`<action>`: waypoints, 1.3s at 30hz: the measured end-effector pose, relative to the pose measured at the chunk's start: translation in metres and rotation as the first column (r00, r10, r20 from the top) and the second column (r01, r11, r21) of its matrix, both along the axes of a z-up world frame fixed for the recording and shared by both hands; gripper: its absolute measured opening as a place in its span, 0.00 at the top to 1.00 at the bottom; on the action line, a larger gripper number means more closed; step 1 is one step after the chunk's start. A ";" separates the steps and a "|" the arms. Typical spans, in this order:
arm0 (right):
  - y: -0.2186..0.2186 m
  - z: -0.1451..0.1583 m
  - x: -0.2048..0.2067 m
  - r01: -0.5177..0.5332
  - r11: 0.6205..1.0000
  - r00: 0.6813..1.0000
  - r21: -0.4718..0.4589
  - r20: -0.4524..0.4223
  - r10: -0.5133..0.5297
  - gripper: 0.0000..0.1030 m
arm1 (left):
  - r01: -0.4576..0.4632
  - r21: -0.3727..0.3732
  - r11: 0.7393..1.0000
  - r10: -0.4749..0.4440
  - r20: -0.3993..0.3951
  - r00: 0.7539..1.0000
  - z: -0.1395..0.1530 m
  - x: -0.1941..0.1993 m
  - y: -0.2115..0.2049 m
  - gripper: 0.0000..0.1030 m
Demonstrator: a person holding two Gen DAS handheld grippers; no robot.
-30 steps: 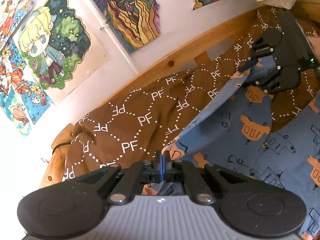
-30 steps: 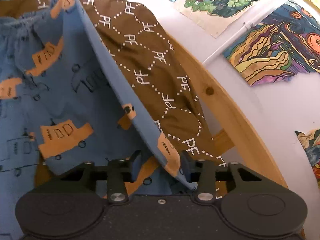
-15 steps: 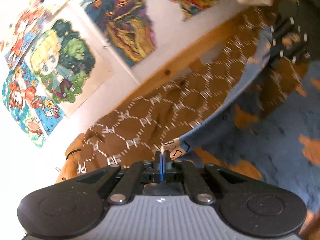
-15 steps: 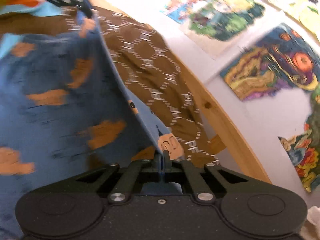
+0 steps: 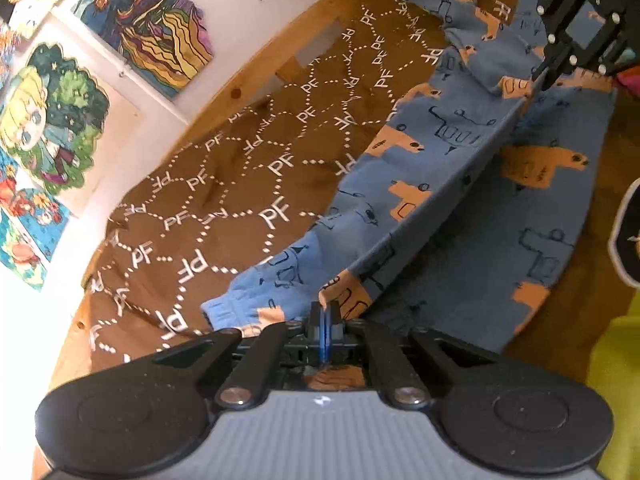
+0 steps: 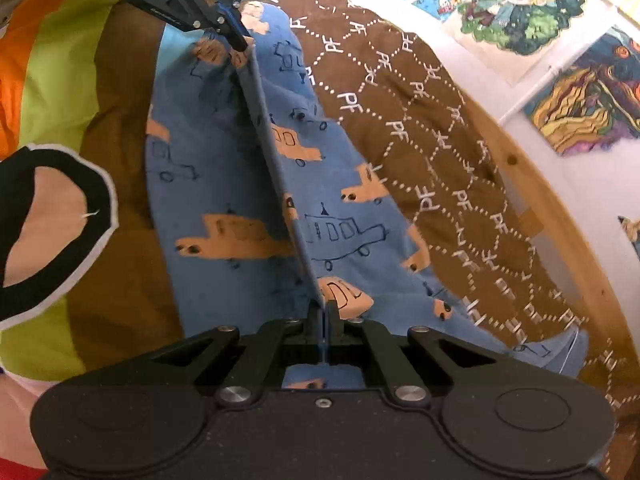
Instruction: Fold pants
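A pair of blue children's pants [image 5: 440,152] printed with orange and outlined trucks lies on a bed covered by a brown bedspread [image 5: 224,184] patterned with white dotted hexagons and the letters PF. A wooden bed rail [image 6: 560,216] and a white wall hung with colourful drawings [image 5: 152,20] run along the far side.

The left tongs [image 5: 325,312] are clamped together on a fold of the pants at one end of the garment. The right tongs [image 6: 323,312] are likewise pressed together on the fabric at the other end. Between the two grips one long edge of cloth is pulled taut and raised in a straight ridge above the rest of the pants, which lie flat on the bedspread beneath it. In each wrist view the other tongs appear at the far end of this ridge.

Judging by this, the first lengthwise fold, one leg over the other, looks partly made: the upper layer is lifted but not yet laid down and lined up. Setting it flat and the later crosswise folds appear to remain.
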State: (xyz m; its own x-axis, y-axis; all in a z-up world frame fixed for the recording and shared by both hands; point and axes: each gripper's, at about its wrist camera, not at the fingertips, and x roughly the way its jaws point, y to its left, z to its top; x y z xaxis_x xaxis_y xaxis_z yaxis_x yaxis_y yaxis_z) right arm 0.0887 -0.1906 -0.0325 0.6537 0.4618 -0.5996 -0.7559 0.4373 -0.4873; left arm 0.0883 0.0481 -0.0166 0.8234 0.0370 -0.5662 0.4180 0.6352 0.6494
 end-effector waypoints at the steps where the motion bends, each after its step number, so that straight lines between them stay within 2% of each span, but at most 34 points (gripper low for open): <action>1: -0.001 0.000 0.001 0.007 1.000 1.000 0.005 -0.005 -0.007 1.00 | 0.001 -0.010 1.000 -0.001 -0.008 1.000 0.000 -0.002 0.000 1.00; 15: -0.007 -0.005 -0.024 0.029 1.000 0.998 0.012 -0.064 -0.028 1.00 | 0.027 -0.002 1.000 -0.027 -0.102 0.994 -0.020 -0.027 0.005 1.00; 20: -0.006 -0.009 -0.025 0.057 0.998 0.995 0.018 -0.077 -0.055 1.00 | 0.024 -0.004 1.000 -0.024 -0.124 0.992 -0.026 -0.027 0.005 1.00; 24: -0.005 -0.006 -0.033 0.036 0.999 0.998 -0.004 -0.052 -0.036 1.00 | 0.030 -0.005 1.000 -0.031 -0.134 0.991 -0.025 -0.028 0.008 1.00; 31: -0.006 -0.013 -0.034 0.063 0.998 0.994 0.006 -0.084 -0.062 1.00 | 0.047 -0.007 0.999 -0.047 -0.172 0.984 -0.028 -0.025 0.007 0.98; 32: -0.006 -0.013 -0.034 0.062 0.998 0.995 0.002 -0.082 -0.061 1.00 | 0.041 -0.023 0.999 -0.045 -0.181 0.982 -0.025 -0.024 0.007 0.96; 33: -0.006 -0.014 -0.034 0.063 0.998 0.995 0.003 -0.077 -0.063 1.00 | 0.035 -0.054 0.998 -0.045 -0.193 0.980 -0.023 -0.024 0.008 0.87; 34: -0.006 -0.014 -0.035 0.068 0.998 0.995 0.004 -0.073 -0.068 0.97 | 0.022 -0.092 0.996 -0.041 -0.211 0.977 -0.019 -0.023 0.009 0.71; 36: -0.007 -0.013 -0.039 0.081 0.997 0.995 0.008 -0.065 -0.081 0.92 | -0.020 -0.173 0.985 -0.021 -0.235 0.972 -0.012 -0.022 0.008 0.57; 37: -0.009 -0.010 -0.041 0.096 0.995 0.993 0.017 -0.066 -0.094 0.81 | -0.032 -0.207 0.978 -0.018 -0.238 0.971 -0.008 -0.022 0.006 0.50; 38: -0.013 -0.007 -0.042 0.114 0.993 0.991 0.032 -0.074 -0.112 0.66 | -0.041 -0.242 0.969 -0.017 -0.235 0.972 -0.003 -0.022 0.002 0.46; 39: -0.017 -0.004 -0.042 0.136 0.990 0.988 0.046 -0.082 -0.132 0.59 | -0.047 -0.268 0.962 -0.017 -0.228 0.973 0.000 -0.022 -0.002 0.40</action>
